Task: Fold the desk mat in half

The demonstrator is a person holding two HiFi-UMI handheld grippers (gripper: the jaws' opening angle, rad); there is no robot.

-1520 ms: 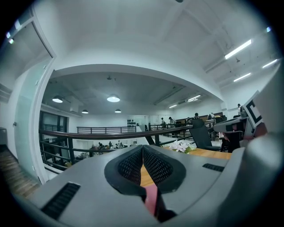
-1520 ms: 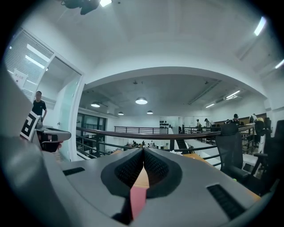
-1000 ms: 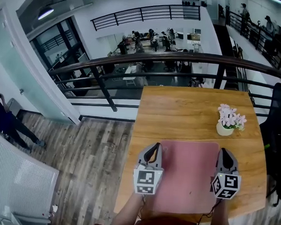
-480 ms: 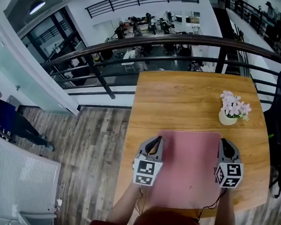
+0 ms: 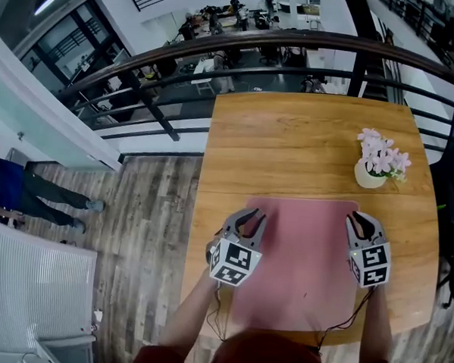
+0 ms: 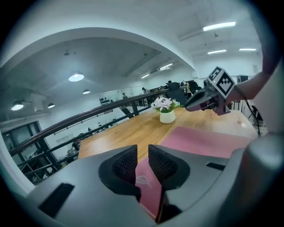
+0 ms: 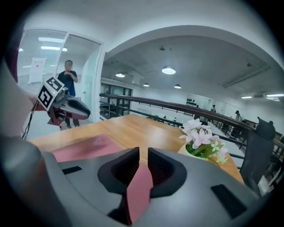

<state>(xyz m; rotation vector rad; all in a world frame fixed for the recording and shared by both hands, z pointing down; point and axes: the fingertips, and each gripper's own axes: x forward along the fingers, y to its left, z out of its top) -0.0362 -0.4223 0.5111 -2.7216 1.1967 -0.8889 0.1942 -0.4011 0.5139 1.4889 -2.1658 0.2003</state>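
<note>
We are only starting: the pink desk mat [image 5: 302, 272] is lying flat at the table's [image 5: 290, 142] six o'clock end, our left gripper [image 5: 252, 215] and right gripper [image 5: 359, 219] just opening slightly around its ten and two o'clock corners, clamping nothing yet.

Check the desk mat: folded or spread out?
Spread out. In the head view the desk mat lies flat on the table, with no edge lifted or doubled over and no crease visible.

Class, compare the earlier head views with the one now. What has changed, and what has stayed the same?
The left gripper and right gripper came down towards the table. Their jaws have just been opening, with the pink desk mat's edge between them. The flower pot stayed put.
</note>
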